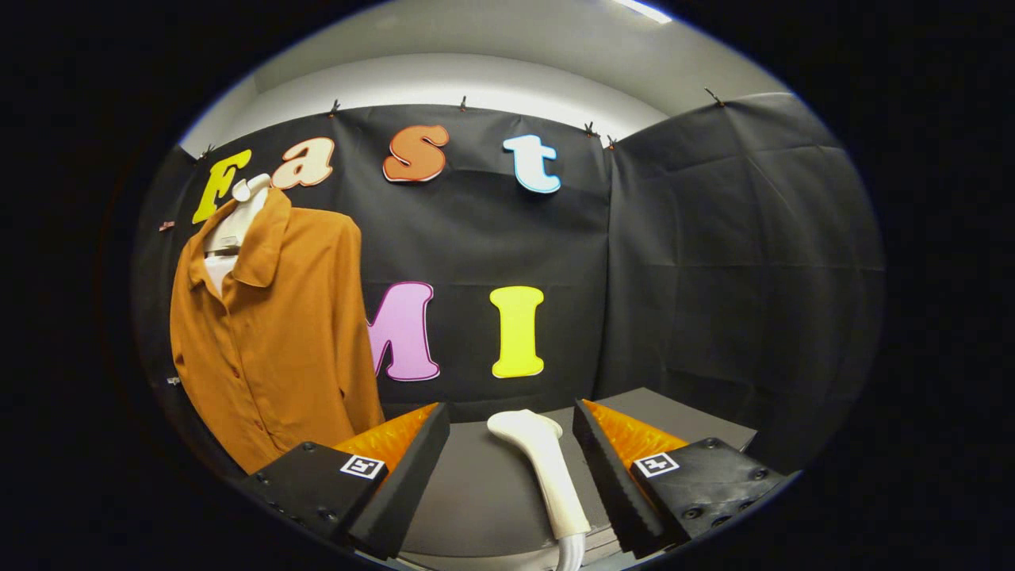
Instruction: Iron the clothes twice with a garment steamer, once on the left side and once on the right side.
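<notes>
Gripper view: your claw [511, 444] stands open, the white garment steamer [547, 472] lying on the grey table [476, 484] between its fingers, untouched. At centre left, the orange shirt [277, 333] hangs on a mannequin [238, 218].

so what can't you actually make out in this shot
- Steamer: its lower end and hose run under the gripper, whose open fingers flank it; whether it stands or lies is unclear.
- Shirt: hem hidden behind the left finger; far sleeve out of sight.
- Table: near edge covered by the fingers.
</notes>
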Tool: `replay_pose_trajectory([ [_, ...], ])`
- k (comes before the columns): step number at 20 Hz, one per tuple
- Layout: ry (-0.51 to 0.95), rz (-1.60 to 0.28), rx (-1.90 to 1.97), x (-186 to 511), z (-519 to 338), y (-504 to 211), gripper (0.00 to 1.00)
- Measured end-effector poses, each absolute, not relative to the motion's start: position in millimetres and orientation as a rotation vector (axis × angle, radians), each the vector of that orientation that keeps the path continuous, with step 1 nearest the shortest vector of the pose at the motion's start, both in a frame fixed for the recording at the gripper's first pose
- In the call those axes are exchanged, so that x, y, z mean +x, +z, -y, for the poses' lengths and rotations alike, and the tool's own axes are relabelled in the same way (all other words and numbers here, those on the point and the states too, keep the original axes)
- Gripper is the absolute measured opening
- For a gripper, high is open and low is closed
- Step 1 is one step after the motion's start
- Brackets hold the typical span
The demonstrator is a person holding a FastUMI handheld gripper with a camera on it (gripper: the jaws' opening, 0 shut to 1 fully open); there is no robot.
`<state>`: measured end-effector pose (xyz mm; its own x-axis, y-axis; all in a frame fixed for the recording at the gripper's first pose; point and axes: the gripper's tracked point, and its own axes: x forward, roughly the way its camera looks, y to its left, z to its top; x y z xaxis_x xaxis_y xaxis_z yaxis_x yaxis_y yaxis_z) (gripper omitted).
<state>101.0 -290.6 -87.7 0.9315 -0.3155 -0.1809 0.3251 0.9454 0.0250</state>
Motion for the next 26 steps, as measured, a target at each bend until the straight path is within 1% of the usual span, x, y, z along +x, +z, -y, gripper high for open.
replay_pose_trajectory([
  [6,-0.326,-0.308,0.096,121.9,329.9,-147.5,0.98],
  [12,-0.315,-0.444,0.139,133.5,347.1,-198.3,0.98],
  [19,-0.309,-0.584,0.135,135.1,350.0,-235.0,0.98],
  [21,-0.307,-0.615,0.135,133.2,347.7,-243.6,0.93],
  [22,-0.311,-0.631,0.132,131.5,346.3,-249.0,0.74],
  [23,-0.302,-0.638,0.125,132.0,344.7,-251.1,0.67],
  [24,-0.299,-0.657,0.119,131.6,344.5,-268.5,0.57],
  [26,-0.297,-0.640,0.129,128.4,345.6,-250.1,0.46],
])
